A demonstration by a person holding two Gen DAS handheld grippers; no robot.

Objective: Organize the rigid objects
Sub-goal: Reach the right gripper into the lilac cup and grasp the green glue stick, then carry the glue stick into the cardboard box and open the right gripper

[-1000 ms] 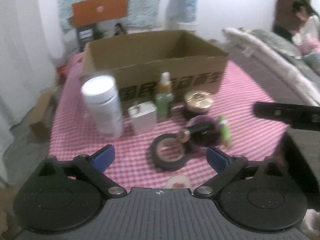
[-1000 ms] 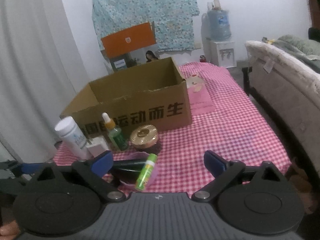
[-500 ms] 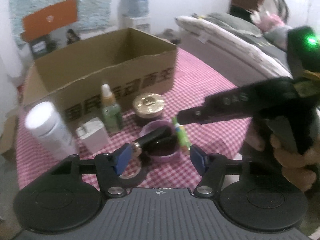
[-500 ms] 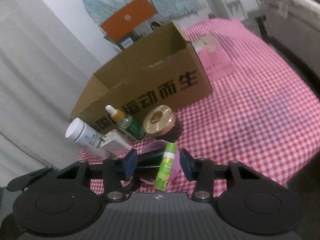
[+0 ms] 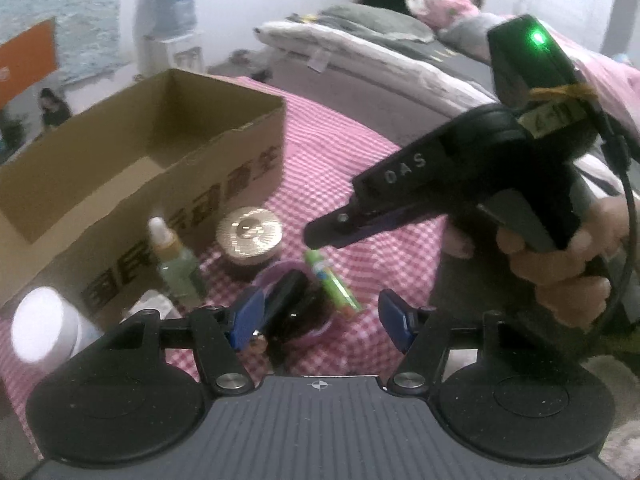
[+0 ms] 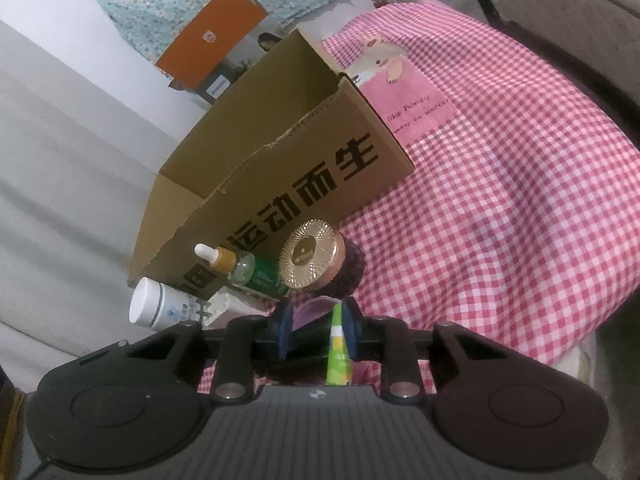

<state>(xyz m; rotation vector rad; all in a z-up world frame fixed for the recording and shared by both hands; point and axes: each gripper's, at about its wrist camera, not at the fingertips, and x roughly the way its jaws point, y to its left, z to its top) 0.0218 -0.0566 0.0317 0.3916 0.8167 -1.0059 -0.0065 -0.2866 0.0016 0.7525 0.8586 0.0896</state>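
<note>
A small purple bowl (image 5: 272,276) on the checked cloth holds a black bottle (image 5: 288,296) and a green tube (image 5: 332,284). My left gripper (image 5: 320,320) hovers low over it, half open; its left pad is by the bowl and its right pad stands clear. My right gripper (image 6: 317,328) comes in from the right with its tips just above the top of the green tube (image 6: 338,344). Its jaws are closing, with the tube and bottle between them and neither pad visibly pressing. An open cardboard box (image 6: 280,160) stands behind.
In front of the box stand a gold-lidded jar (image 6: 308,254), a green dropper bottle (image 6: 248,272), a white plug (image 6: 228,304) and a white pill bottle (image 6: 160,308). A hand (image 5: 560,264) holds the right gripper. A sofa (image 5: 380,60) runs along the table's right side.
Both grippers' jaws have narrowed, the right far more. The right gripper swung in over the bowl. Both views rolled, and the tape roll left the left wrist view.
</note>
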